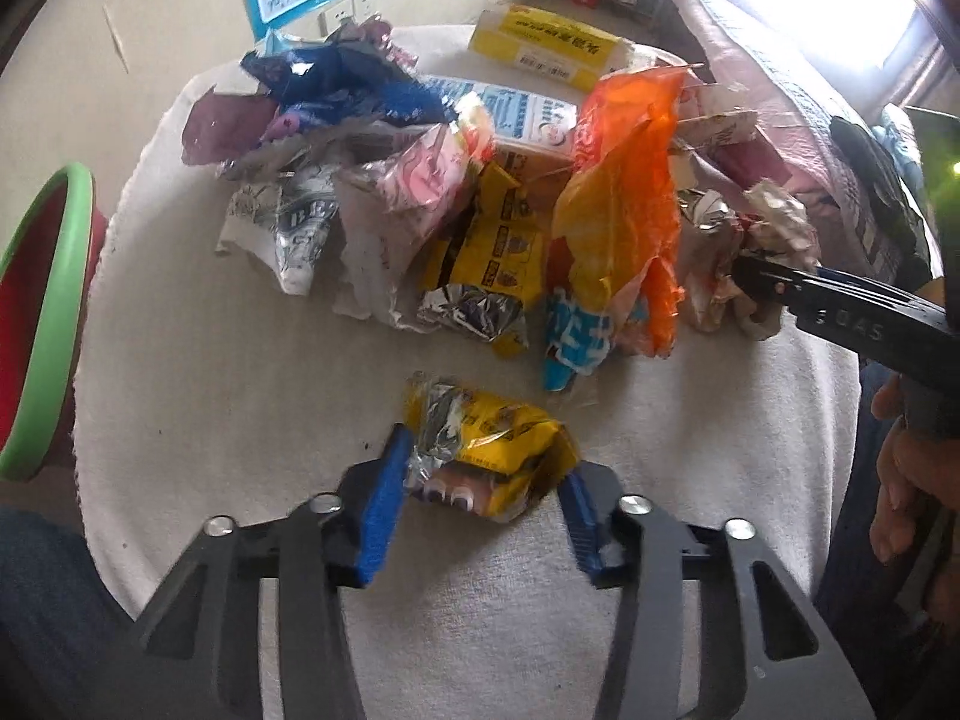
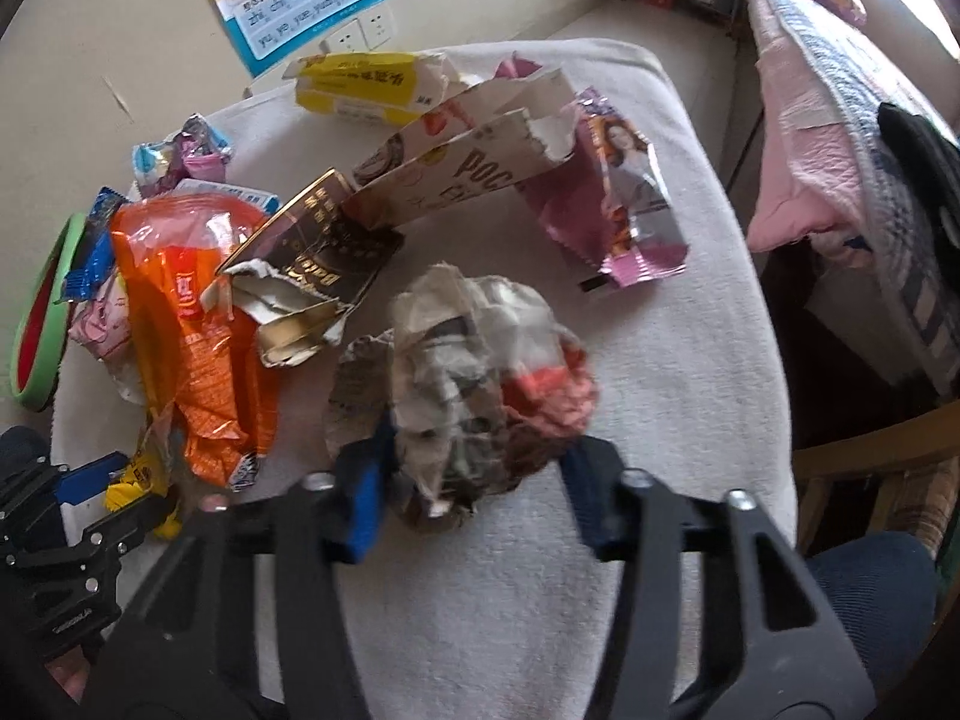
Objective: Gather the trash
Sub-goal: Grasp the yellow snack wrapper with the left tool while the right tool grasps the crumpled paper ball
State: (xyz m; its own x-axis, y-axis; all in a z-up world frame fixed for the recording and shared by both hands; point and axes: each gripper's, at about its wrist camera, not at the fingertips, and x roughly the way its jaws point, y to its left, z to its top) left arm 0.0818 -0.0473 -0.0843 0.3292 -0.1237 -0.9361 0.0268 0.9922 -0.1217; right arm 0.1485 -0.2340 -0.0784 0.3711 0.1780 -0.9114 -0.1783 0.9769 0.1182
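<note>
I am holding my left tool [image 1: 486, 489] over the white towel-covered tabletop [image 1: 252, 360], and its blue pads are pinching a crumpled yellow snack wrapper with silver foil lining [image 1: 489, 441] from both sides; the wrapper is lying on the cloth just in front of the main heap. My right tool [image 2: 474, 471] is pressing on a crumpled ball of grey-white paper and reddish foil [image 2: 474, 360], with the left blue pad against its edge and the right pad touching its dark lower side, though that view is blurred. Behind it are lying a big orange plastic snack bag [image 2: 198, 330], a torn dark brown and gold carton [image 2: 312, 252], a torn white paper box [image 2: 468, 162], a pink glossy sachet [image 2: 624, 198] and a yellow and white carton [image 2: 366, 87]. A round bin with a green rim and red inside [image 1: 42, 312] is standing beside the tabletop on the left
</note>
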